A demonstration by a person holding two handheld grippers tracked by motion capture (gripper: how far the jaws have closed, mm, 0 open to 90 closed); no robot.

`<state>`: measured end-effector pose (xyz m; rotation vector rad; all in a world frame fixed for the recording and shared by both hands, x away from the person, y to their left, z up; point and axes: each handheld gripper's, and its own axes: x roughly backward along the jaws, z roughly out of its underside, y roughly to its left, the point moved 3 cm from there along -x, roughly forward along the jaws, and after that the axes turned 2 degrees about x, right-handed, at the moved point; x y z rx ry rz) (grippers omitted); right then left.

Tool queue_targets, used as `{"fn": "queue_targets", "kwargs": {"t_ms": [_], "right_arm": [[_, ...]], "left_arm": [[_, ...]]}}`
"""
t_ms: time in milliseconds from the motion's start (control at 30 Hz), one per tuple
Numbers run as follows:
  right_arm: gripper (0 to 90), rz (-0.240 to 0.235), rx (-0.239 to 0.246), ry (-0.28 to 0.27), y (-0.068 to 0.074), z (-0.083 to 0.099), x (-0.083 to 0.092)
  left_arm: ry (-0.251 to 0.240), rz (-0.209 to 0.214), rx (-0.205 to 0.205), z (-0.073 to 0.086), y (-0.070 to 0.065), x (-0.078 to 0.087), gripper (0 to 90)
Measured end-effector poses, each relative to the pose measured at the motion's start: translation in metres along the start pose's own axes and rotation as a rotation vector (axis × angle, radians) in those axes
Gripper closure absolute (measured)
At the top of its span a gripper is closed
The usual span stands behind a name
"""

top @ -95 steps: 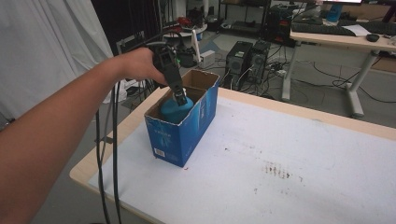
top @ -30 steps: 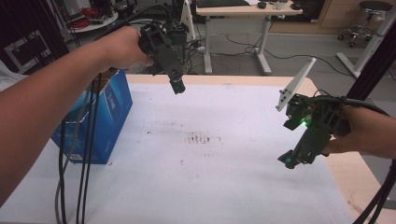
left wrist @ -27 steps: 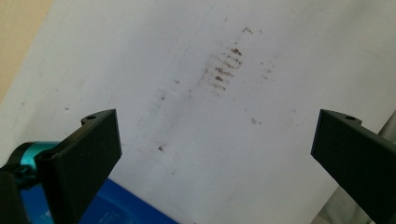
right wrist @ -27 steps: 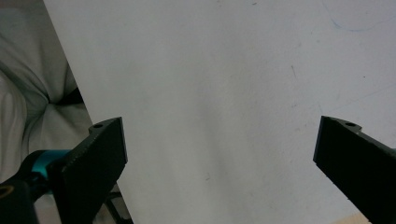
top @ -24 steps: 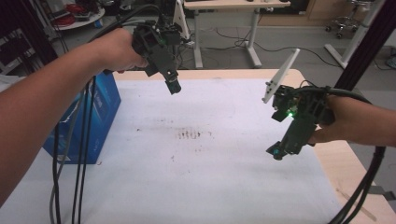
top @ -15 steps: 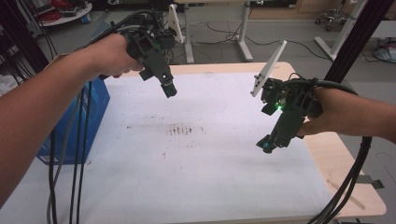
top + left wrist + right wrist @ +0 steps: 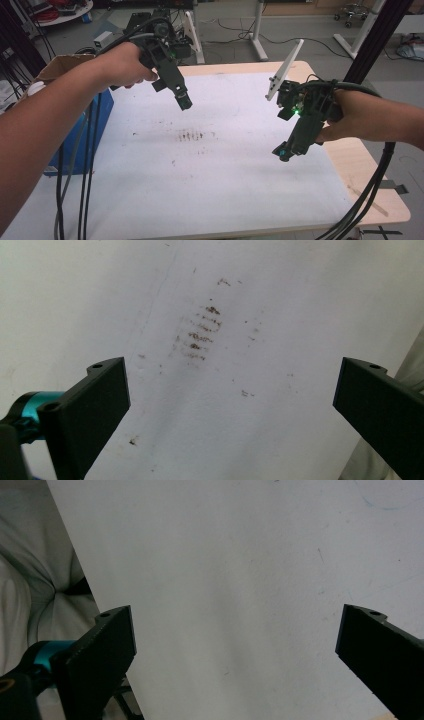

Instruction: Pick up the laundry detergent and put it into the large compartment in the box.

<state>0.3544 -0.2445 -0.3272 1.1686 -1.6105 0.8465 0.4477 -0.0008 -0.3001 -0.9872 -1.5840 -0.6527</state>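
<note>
Left gripper (image 7: 184,101): jaws wide apart, empty, hanging over table's far-left part above brown stain (image 7: 192,134).
Right gripper (image 7: 284,151): jaws wide apart, empty, over table (image 7: 210,200) near right edge.
Blue box (image 7: 102,112): at table's left edge, well apart from both, nearer left gripper.
Step, judged: idle between handlings. Next calls for reach toward box.

This looks like a robotics lab or workshop. Beyond the stained white worktable (image 7: 210,165), height-adjustable desk legs (image 7: 257,30) stand on a grey floor strewn with cables (image 7: 300,42), a black equipment box (image 7: 137,22) sits nearby, and an office chair base (image 7: 352,9) shows at the back.
</note>
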Motion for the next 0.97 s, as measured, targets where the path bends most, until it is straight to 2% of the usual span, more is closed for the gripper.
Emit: {"fn": "queue_targets", "kwargs": {"t_ms": [267,567,967], "right_arm": [[1.8,-0.005,0.005,-0.003,0.0000,-0.0009,-0.0024],[1.8,-0.011,-0.002,-0.004,-0.0007,0.0006,-0.0050],[1.8,-0.022,-0.003,-0.017,-0.0003,0.0019,-0.0066]], "left_arm": [[-0.006,0.019,-0.021,-0.0006,-0.0031,-0.0030,1.6],[-0.006,0.032,-0.021,-0.0007,-0.0026,-0.0054,1.6],[-0.012,0.030,-0.019,0.0005,-0.0018,-0.0068,1.6]]}}
